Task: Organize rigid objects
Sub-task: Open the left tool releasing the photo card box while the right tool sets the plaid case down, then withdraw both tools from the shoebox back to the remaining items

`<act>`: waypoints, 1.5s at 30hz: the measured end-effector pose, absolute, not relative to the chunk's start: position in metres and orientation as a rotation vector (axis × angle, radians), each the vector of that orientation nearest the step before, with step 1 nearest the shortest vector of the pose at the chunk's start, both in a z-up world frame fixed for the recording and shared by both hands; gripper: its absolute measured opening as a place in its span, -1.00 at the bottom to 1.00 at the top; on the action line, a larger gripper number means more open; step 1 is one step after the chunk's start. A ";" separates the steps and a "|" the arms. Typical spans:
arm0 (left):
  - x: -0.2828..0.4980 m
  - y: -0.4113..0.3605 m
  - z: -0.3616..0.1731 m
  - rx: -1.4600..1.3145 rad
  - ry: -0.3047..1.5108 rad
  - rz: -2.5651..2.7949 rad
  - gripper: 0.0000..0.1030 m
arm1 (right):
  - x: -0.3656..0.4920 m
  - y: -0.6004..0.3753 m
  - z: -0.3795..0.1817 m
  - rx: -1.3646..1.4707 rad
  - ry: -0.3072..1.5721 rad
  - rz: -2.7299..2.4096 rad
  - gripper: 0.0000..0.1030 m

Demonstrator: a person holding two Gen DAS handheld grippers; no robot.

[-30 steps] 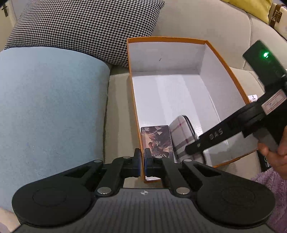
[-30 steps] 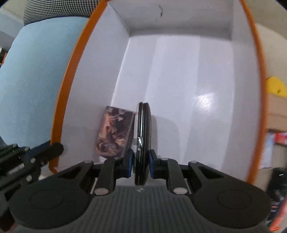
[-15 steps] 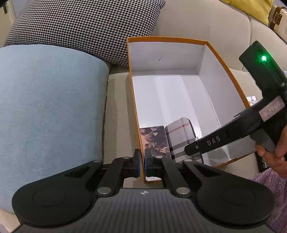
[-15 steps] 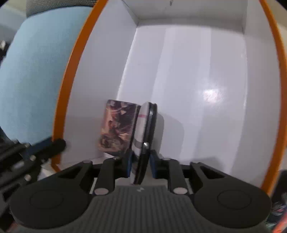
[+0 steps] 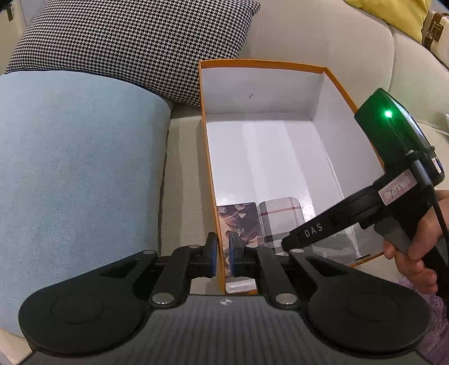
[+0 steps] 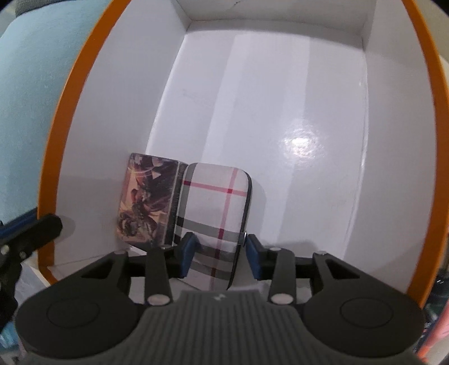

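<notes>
An orange box [image 5: 263,64] with a white inside sits on the sofa. In its near left corner lie a picture-printed card box [image 5: 238,221] and, to its right and touching it, a plaid case [image 5: 280,219], both flat on the floor. My left gripper [image 5: 222,252] straddles the box's left wall. Its jaws are opening, and a thin gap shows at each pad. My right gripper [image 6: 220,252] hangs over the near end of the plaid case [image 6: 216,202]. Those jaws are opening too, with the pads off the case. One right finger [image 5: 314,231] reaches in over the case.
A houndstooth cushion [image 5: 134,42] and a light blue cushion [image 5: 75,168] lie left of the box. Beige sofa backrest [image 5: 322,33] rises behind it, with a yellow cushion [image 5: 393,14] at the top right. A hand [image 5: 412,252] holds the right gripper above purple fabric [image 5: 437,323].
The plaid case stood on edge, clamped in the right jaws; it has tipped over and now lies flat as those jaws spread. The left pads have loosened slightly from the box wall.
</notes>
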State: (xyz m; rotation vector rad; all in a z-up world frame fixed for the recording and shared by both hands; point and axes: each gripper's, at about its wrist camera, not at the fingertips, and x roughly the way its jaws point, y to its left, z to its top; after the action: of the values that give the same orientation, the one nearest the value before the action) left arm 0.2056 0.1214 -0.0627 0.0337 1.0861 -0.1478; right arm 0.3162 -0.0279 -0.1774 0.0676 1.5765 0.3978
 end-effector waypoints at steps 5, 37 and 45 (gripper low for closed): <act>0.202 0.121 -0.064 0.049 1.082 -0.141 -0.93 | 0.310 -0.030 -0.179 0.036 1.554 0.435 -0.18; 0.145 -0.025 -0.002 -0.169 0.857 -0.508 -0.65 | 0.228 -0.191 -0.038 -0.035 1.101 0.392 -0.05; 0.150 -0.086 -0.046 -0.141 0.978 -0.525 -0.64 | 0.207 -0.261 -0.087 -0.020 1.203 0.250 -0.06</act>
State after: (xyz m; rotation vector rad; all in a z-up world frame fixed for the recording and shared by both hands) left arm 0.1497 -0.0862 -0.0462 -0.1407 0.9779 -0.5247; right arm 0.2068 -0.2606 -0.0869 -0.0202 1.2033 0.2499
